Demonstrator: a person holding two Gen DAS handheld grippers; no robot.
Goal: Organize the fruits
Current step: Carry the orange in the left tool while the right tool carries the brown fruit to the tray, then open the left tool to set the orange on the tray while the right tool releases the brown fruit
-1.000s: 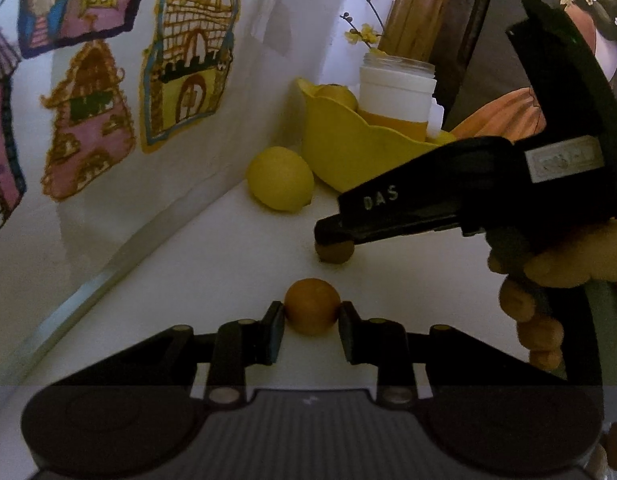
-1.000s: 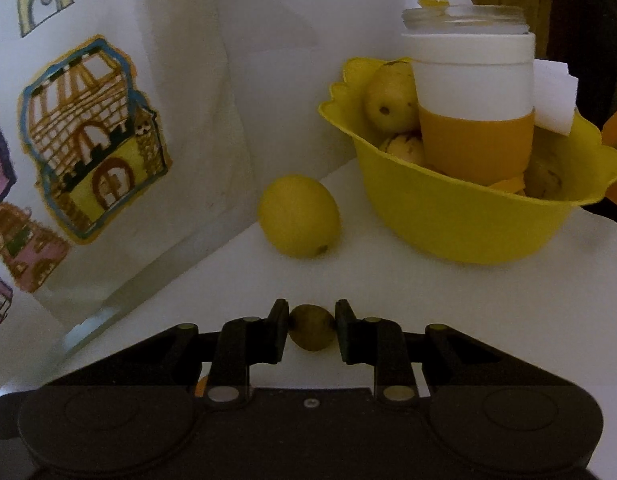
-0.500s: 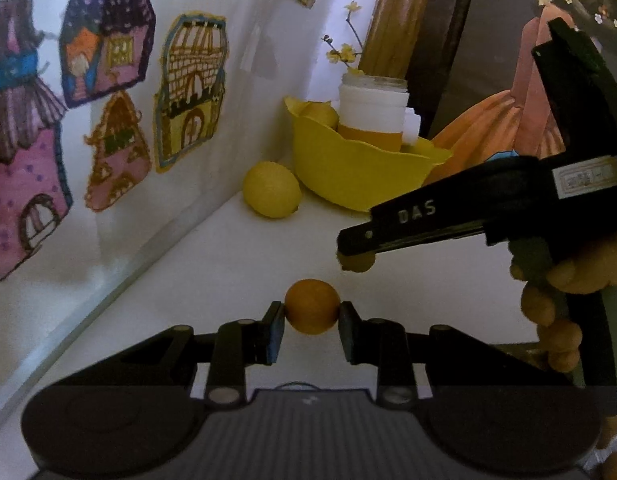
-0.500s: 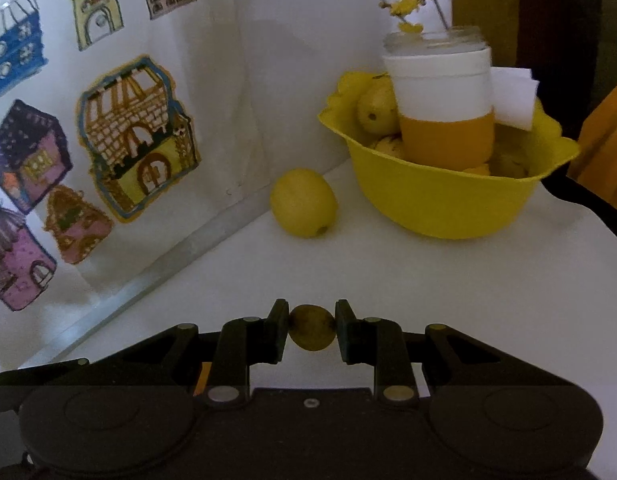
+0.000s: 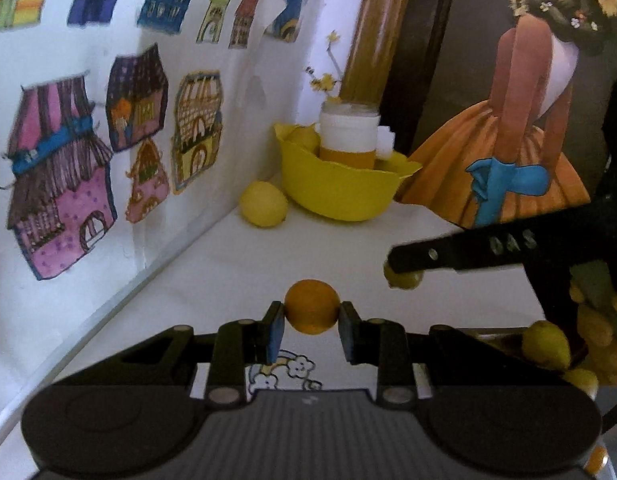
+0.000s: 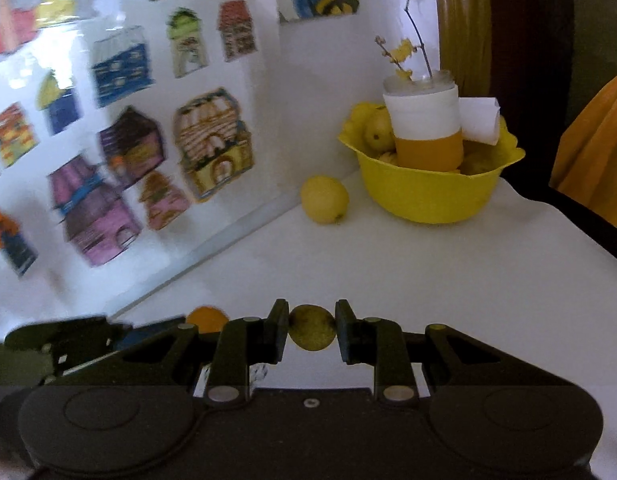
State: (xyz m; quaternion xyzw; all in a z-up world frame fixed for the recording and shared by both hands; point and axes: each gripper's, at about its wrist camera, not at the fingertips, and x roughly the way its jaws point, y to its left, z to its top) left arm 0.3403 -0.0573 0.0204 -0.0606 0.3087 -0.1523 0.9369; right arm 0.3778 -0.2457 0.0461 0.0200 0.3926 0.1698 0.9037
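Far ahead of both tongs: a yellow plastic bowl (image 6: 428, 196) with fruit and a white-and-orange jar (image 6: 424, 132) inside, on the white table (image 6: 428, 280). Just left of it, a round yellow lemon (image 6: 324, 199), alone. On the left, a wall with house drawings (image 5: 88, 160). Nothing in between.

Left tongs (image 5: 311, 322) pinching a small round orange fruit (image 5: 311, 306), smooth and bright. Right tongs (image 6: 312, 326) pinching a small dull green-yellow fruit (image 6: 312, 327), a bit spotty. Side by side, near each other.

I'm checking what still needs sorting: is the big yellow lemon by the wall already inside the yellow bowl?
No. The lemon lies on the white table beside the yellow bowl, outside its rim.
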